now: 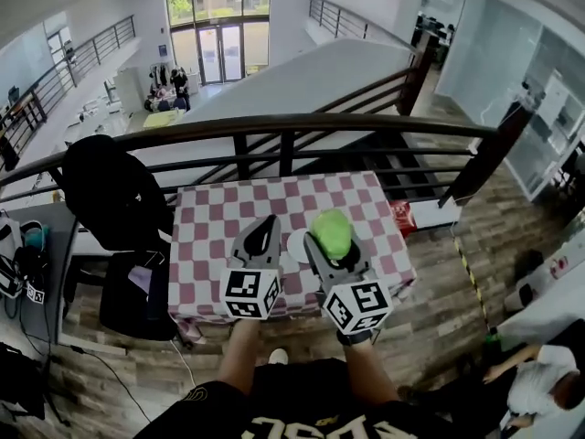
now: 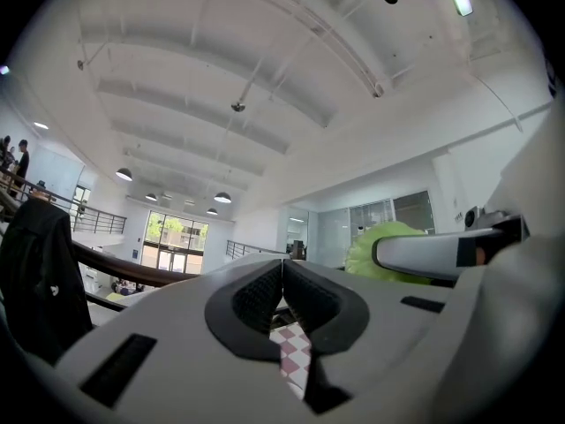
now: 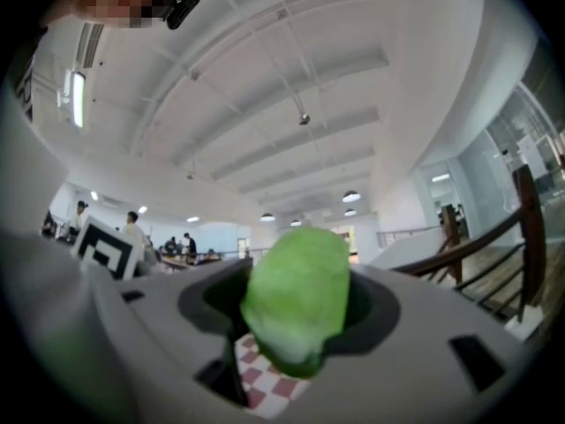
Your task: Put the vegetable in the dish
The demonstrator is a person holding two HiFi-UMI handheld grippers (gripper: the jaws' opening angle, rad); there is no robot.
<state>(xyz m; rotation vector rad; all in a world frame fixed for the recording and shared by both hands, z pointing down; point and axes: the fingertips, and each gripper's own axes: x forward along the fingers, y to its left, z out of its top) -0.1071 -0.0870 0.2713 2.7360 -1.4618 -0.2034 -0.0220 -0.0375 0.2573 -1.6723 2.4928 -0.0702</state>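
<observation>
A light green leafy vegetable [image 1: 332, 233] [image 3: 298, 299] is clamped between the jaws of my right gripper [image 1: 335, 245], held up above the checkered table [image 1: 210, 227]. A white dish [image 1: 298, 244] lies on the cloth just left of that gripper, mostly hidden behind it. My left gripper [image 1: 263, 238] [image 2: 282, 283] hovers beside it with its jaws pressed together and nothing between them. In the left gripper view the vegetable [image 2: 388, 254] shows to the right, behind the other gripper's finger.
A dark metal railing [image 1: 292, 131] runs behind the table. A black chair with a jacket [image 1: 114, 195] stands at the table's left. A red packet [image 1: 402, 218] lies on a white surface at the table's right edge. A person [image 1: 535, 382] sits lower right.
</observation>
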